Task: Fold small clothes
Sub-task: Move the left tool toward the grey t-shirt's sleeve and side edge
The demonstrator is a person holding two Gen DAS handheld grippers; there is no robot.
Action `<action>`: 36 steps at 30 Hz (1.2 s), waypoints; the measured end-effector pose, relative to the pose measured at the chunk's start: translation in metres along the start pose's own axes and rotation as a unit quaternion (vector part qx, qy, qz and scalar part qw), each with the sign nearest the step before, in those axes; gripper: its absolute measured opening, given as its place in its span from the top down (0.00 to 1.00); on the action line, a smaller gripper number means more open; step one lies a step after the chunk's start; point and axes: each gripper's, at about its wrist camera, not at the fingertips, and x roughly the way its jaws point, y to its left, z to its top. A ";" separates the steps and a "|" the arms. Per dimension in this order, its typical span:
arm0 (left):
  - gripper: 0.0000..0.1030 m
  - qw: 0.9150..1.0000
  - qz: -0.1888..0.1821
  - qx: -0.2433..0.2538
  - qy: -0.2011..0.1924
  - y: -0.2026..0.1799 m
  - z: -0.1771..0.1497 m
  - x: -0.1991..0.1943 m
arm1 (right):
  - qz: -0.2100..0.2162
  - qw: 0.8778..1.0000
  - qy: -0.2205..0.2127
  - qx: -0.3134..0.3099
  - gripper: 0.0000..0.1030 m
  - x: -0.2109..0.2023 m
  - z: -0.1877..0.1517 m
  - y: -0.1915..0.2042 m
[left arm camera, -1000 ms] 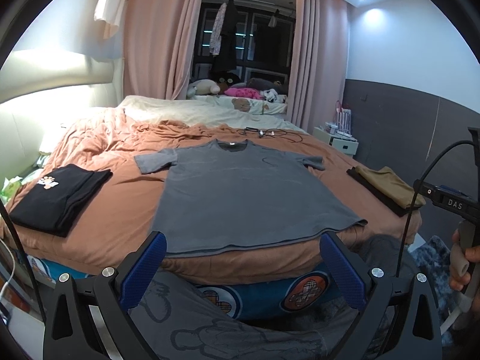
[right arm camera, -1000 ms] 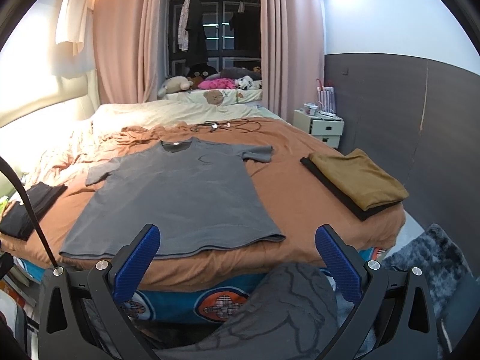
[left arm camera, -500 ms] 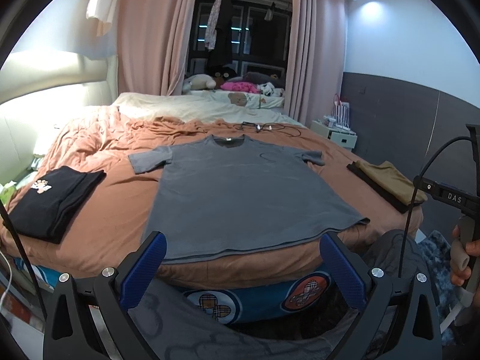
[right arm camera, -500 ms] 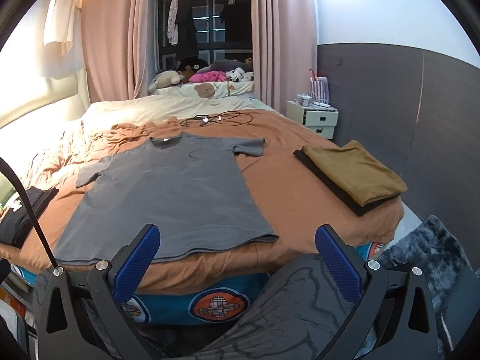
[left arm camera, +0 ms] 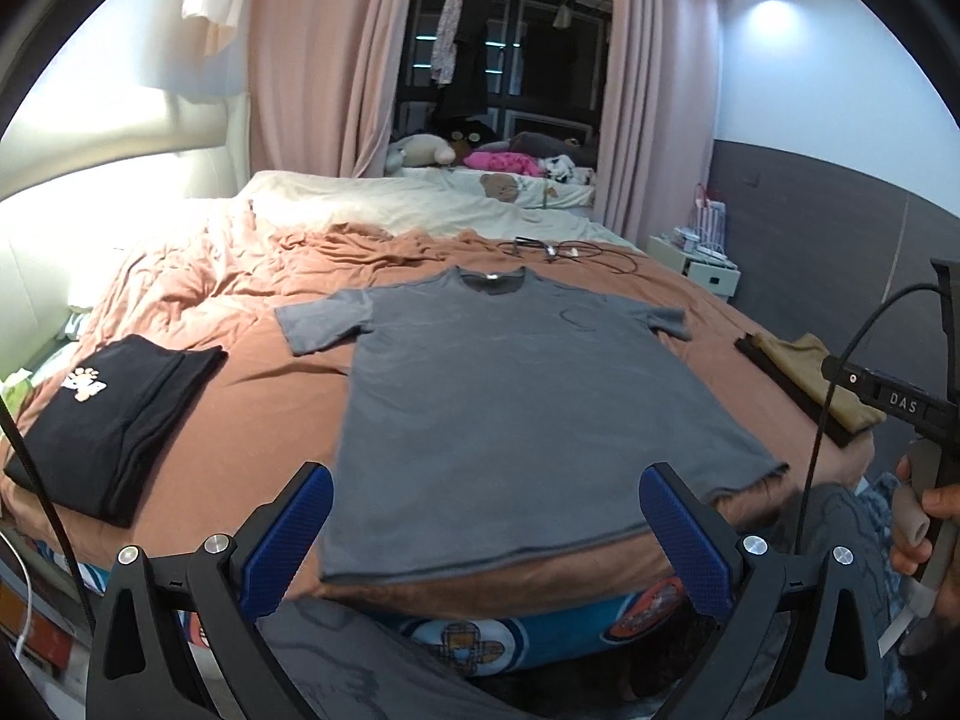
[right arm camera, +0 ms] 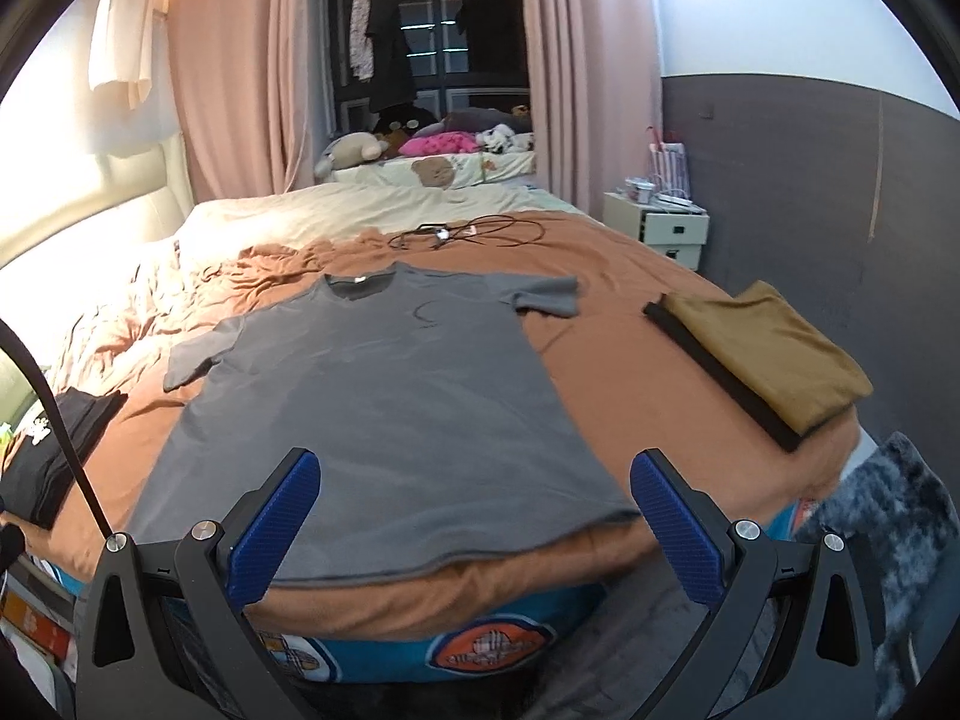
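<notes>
Grey T-shirt (left arm camera: 528,420) spread flat, front up, on the rust-brown bedspread (left arm camera: 252,408), hem at the near bed edge, black folded clothes (left arm camera: 108,420) left, mustard folded pile (right arm camera: 768,354) right, left gripper (left arm camera: 486,534) and right gripper (right arm camera: 474,516) both spread wide, empty, before the hem.

Bare brown sheet (right arm camera: 606,372) flanks the grey T-shirt (right arm camera: 384,396); folded stacks (right arm camera: 762,354) crowd both edges.

Black folded garment (right arm camera: 54,456) cut off at left edge, nightstand (right arm camera: 663,228) items too small to tell
</notes>
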 end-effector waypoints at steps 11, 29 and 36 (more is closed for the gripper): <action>0.00 0.999 0.035 -0.023 0.008 0.046 0.037 0.036 | 0.035 0.999 0.010 0.002 0.00 0.050 0.032 -0.008; 0.01 0.991 0.095 -0.084 0.040 0.129 0.077 0.118 | 0.094 0.994 0.044 -0.047 0.00 0.153 0.085 0.026; 0.05 0.986 0.111 -0.113 0.056 0.162 0.088 0.153 | 0.118 0.990 0.057 -0.060 0.00 0.202 0.105 0.036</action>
